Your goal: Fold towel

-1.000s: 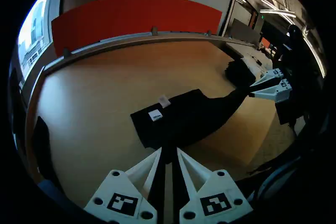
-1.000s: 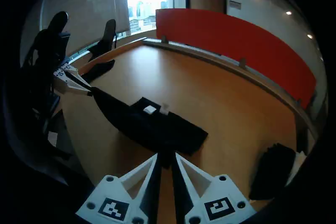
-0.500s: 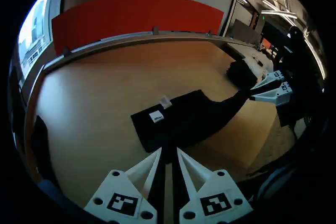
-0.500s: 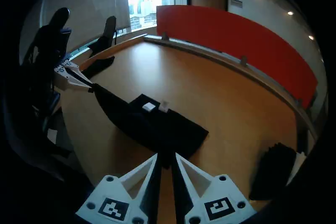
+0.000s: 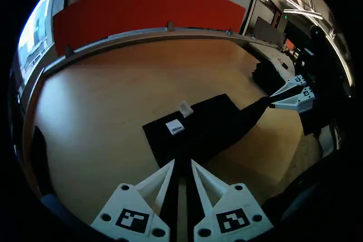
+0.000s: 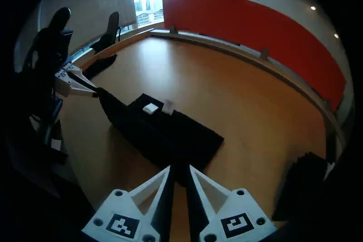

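Note:
A black towel (image 5: 208, 124) lies on the wooden table (image 5: 100, 96), with two white tags (image 5: 174, 127) on its top side. My left gripper (image 5: 181, 169) is shut on one near corner of it. My right gripper (image 5: 271, 99) shows farther off, pinching the other corner, and the edge rises as a dark strip toward it. In the right gripper view the towel (image 6: 172, 137) spreads in front of the right gripper (image 6: 180, 176), which is shut on its corner. The left gripper (image 6: 94, 92) holds the far end of the raised edge.
A red partition (image 5: 145, 10) runs along the table's far edge. A dark pile of cloth (image 5: 267, 71) sits on the table's right end, also visible as a dark pile (image 6: 304, 183). Office chairs (image 6: 106, 37) stand by the window. Bare wood surrounds the towel.
Both grippers have carried the held edge a little forward over the table. The towel looks nearer and the raised strip between the grippers is shorter. Both stay shut.

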`<state>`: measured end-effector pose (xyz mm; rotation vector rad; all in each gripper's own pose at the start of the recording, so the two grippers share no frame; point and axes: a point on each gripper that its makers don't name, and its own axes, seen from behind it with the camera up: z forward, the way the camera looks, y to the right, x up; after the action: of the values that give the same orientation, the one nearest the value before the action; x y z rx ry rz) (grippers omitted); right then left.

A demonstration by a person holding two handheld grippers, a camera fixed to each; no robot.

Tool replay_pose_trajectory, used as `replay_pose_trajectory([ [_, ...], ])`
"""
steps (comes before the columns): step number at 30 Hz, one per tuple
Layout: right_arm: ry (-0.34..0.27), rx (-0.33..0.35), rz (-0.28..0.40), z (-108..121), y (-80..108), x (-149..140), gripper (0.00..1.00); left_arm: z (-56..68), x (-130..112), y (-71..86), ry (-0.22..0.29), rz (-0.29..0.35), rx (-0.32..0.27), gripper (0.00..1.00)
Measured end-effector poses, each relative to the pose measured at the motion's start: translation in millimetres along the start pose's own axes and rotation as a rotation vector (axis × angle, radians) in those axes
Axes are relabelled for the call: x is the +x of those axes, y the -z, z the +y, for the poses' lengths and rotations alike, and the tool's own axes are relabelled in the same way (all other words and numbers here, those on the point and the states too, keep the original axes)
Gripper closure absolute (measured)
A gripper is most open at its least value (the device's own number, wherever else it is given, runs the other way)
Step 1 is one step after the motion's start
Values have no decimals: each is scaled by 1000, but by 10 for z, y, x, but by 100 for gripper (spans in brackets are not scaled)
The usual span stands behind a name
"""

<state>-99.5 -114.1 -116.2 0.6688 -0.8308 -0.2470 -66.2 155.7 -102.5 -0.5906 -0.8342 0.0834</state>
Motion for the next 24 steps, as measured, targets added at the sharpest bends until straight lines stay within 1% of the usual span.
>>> replay_pose_trajectory([
  [9, 10, 2, -28, 114, -179, 4, 85, -107, -6, -226, -6, -17, 6, 91],
  [21, -21, 2, -87, 240, -508, -96, 85, -253, -98, -627, 9, -55, 18, 91],
  [24, -32, -5, -111, 280, -588, -153, 84, -268, -143, -722, 16, -65, 17, 91],
])
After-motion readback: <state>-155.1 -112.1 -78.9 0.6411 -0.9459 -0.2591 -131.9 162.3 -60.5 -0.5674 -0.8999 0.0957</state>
